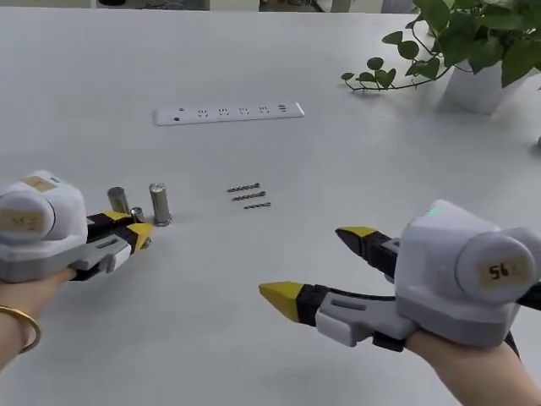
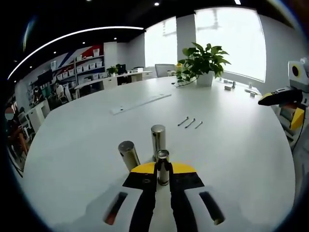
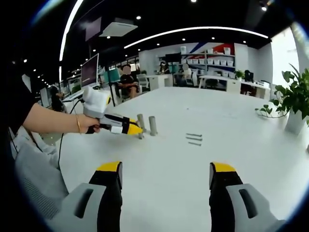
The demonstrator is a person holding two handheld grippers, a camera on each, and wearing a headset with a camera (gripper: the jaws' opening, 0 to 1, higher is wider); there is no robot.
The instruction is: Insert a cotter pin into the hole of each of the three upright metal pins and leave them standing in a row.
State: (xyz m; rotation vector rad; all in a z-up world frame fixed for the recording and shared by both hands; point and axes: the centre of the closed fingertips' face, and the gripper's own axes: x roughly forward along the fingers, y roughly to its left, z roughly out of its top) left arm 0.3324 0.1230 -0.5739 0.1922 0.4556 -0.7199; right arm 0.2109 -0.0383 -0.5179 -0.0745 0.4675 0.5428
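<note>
Three upright metal pins stand at the table's left. My left gripper [image 1: 139, 233] [image 2: 163, 170] is shut on the nearest metal pin [image 2: 162, 165] [image 1: 138, 216]. The second pin [image 1: 160, 204] [image 2: 158, 137] stands just beyond it and the third pin [image 1: 117, 200] [image 2: 128, 154] to its left. Three cotter pins [image 1: 248, 196] [image 2: 189, 123] [image 3: 194, 139] lie side by side on the table, right of the metal pins. My right gripper [image 1: 321, 266] [image 3: 164, 171] hovers open over the near right of the table with nothing between its fingers. The left gripper [image 3: 133, 129] and the metal pins [image 3: 152, 125] also appear in the right gripper view.
A white power strip [image 1: 228, 112] [image 2: 140, 102] lies farther back on the table. A potted plant [image 1: 473, 46] [image 2: 203, 63] stands at the back right corner. Desks, shelves and seated people fill the room beyond the table.
</note>
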